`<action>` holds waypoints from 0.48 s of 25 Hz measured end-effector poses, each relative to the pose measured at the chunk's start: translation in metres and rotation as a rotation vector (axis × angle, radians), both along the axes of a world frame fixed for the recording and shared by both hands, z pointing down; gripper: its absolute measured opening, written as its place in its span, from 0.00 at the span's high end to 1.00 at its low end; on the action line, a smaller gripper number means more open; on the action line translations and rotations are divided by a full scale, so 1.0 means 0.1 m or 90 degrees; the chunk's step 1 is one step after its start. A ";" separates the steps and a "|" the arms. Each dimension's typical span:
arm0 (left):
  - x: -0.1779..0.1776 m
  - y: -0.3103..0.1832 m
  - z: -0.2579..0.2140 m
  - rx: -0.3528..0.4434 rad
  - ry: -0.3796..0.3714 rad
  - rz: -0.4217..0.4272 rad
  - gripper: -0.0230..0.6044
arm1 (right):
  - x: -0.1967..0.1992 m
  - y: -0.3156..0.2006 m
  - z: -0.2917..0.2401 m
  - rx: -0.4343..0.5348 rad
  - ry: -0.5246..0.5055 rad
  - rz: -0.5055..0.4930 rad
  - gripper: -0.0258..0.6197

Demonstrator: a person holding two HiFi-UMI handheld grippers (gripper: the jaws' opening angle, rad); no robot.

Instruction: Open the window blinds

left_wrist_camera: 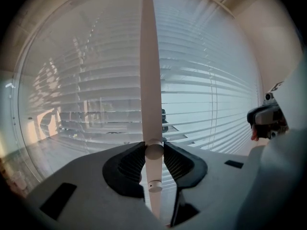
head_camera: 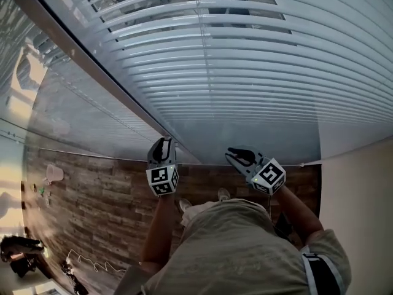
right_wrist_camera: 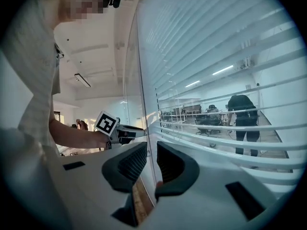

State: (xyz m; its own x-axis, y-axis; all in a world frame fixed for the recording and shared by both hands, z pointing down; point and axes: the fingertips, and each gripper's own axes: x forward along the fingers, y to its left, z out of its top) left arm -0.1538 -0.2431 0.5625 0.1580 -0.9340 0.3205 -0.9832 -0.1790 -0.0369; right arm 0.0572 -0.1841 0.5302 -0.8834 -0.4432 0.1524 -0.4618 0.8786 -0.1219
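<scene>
Left gripper view: left hand-held gripper (left_wrist_camera: pixel 154 148) clamps the white wand (left_wrist_camera: pixel 149 80); right hand-held gripper (right_wrist_camera: pixel 151 153) closed.

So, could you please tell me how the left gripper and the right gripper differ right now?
The left gripper is shut on the white wand; the right gripper is shut with nothing discernible between its jaws. The left gripper's jaws sit apart by the wand's width; the right gripper's nearly meet. Both are held up close to the blinds.

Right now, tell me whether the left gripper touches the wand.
Touching. The left gripper clamps the wand; its own view shows both pads pressed on it, no gap.
</scene>
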 end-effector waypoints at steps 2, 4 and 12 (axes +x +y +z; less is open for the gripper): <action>-0.01 0.03 0.04 -0.006 0.039 -0.009 0.75 | 0.04 0.04 0.05 -0.005 -0.002 0.001 0.85; -0.01 0.04 0.03 -0.011 0.072 -0.018 0.75 | 0.07 0.07 0.06 -0.009 -0.004 0.003 0.85; -0.01 0.02 0.10 -0.020 0.218 -0.035 0.75 | 0.13 0.10 0.18 -0.011 -0.013 0.019 0.86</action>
